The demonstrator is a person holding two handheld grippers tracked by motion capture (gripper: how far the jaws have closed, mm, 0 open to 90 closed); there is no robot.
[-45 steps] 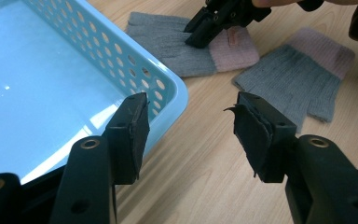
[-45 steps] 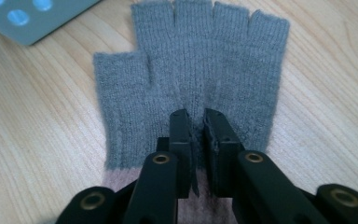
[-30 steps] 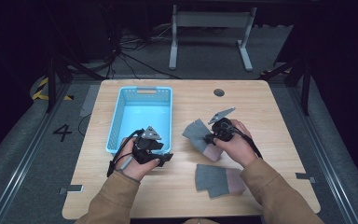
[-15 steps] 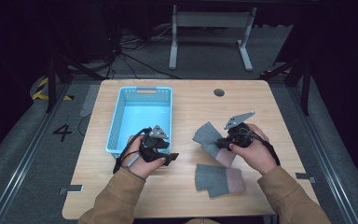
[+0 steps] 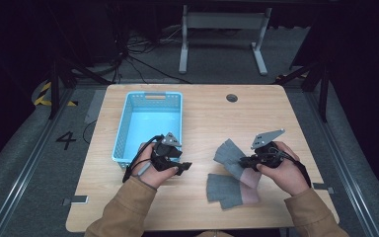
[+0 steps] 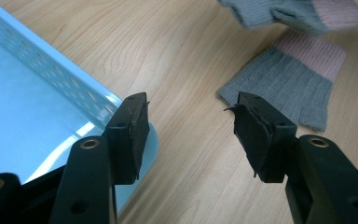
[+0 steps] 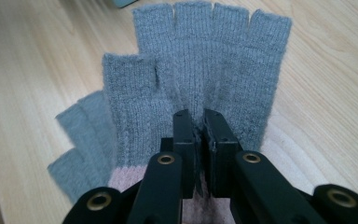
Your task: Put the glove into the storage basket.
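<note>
Right gripper view: right gripper [image 7: 199,126] is clamping its jaws onto the held glove [image 7: 200,70], a grey fingerless knit with a pink cuff, pinching a fold of the fabric near the palm; the glove's finger stubs are fanning away from the jaws above the wood.

Left gripper view: left gripper [image 6: 191,133] is standing with jaws parted, nothing between them, bare wood showing in the gap. One jaw is hanging over the near corner of the blue basket [image 6: 51,79].

High view: second glove [image 5: 232,190] is lying flat on the table [image 5: 202,113], just nearer the person than the held one and partly under it. Basket [image 5: 148,98] is sitting on the table's left half, empty. Table's far half and right edge are offering open wood. Dark floor, cables and a grey metal stand [image 5: 222,29] are lying beyond the far edge.
</note>
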